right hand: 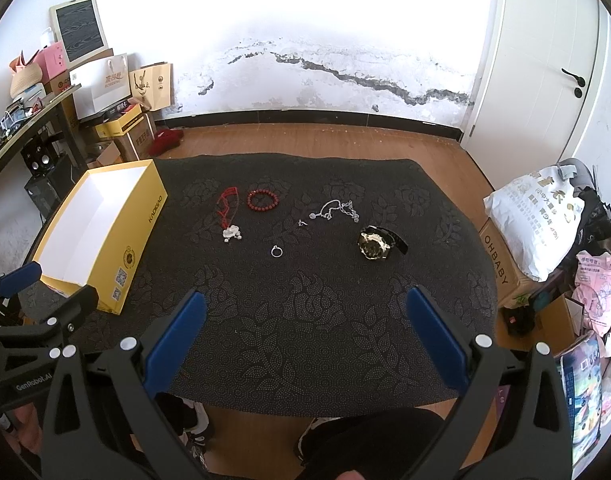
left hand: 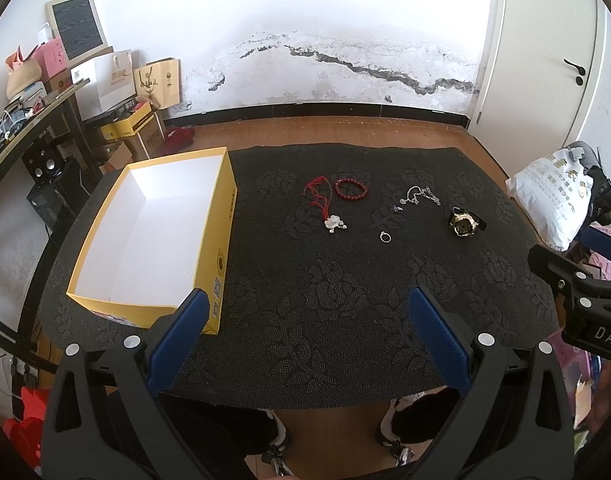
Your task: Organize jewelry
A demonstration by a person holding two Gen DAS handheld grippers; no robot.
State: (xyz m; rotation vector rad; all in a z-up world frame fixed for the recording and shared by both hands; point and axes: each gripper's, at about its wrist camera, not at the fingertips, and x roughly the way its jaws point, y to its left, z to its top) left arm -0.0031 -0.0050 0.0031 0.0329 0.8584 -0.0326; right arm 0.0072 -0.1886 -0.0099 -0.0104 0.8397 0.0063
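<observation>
The surface (left hand: 345, 300) is covered in matt black cloth with a raised, dotted rose pattern. The yellow box (left hand: 221, 240) looks like smooth cardboard, slightly glossy outside, plain white paper inside. The bead bracelet (right hand: 263, 200) has polished red beads; the red cord necklace (right hand: 227, 210) is woven thread with a shiny silvery pendant. The chain necklace (right hand: 337, 209) and ring (right hand: 276, 251) are bright metal. The watch (right hand: 375, 244) has a gold-toned metal face. The floor (right hand: 305, 140) is smooth wood.

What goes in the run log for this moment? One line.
phase: start | left gripper: open | right gripper: open | yellow box: empty | watch, ring: on mat
</observation>
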